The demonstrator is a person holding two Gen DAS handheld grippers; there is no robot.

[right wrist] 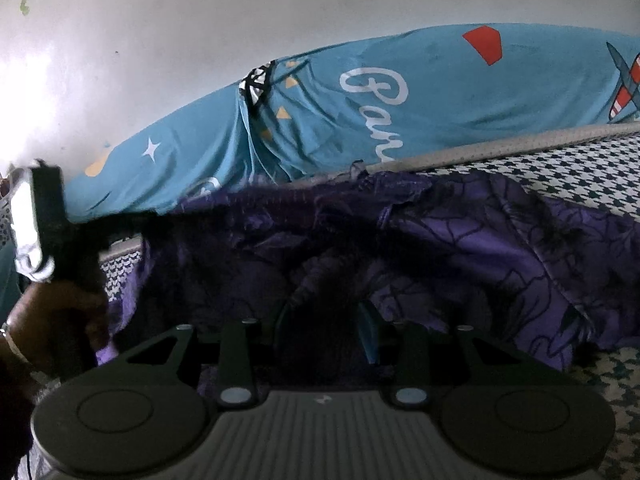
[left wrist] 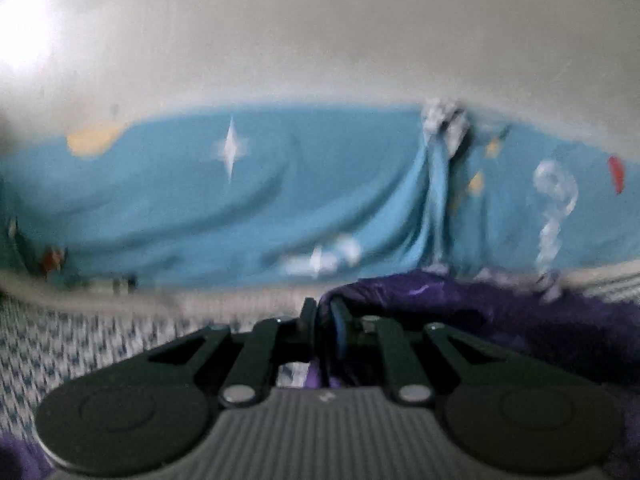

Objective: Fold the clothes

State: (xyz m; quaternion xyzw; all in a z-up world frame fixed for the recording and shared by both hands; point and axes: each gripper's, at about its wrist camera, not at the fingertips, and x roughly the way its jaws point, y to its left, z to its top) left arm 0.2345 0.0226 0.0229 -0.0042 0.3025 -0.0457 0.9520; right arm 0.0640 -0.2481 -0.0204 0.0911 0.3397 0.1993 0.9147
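Observation:
A purple garment with a dark leaf print [right wrist: 460, 240] lies rumpled on a houndstooth-patterned surface [right wrist: 592, 172]. My right gripper [right wrist: 326, 328] is shut on a bunched fold of it, with cloth filling the gap between the fingers. In the left wrist view the same purple garment [left wrist: 500, 320] runs off to the right. My left gripper [left wrist: 322, 320] is shut on its edge, low over the surface. The left gripper and the hand holding it [right wrist: 52, 312] show at the left of the right wrist view.
A blue printed sheet with stars and white lettering [right wrist: 440, 92] hangs behind the surface, knotted at one point [right wrist: 258, 82]. A pale wall [right wrist: 240, 8] stands above it. A grey piped edge [right wrist: 520, 140] borders the houndstooth surface [left wrist: 80, 340].

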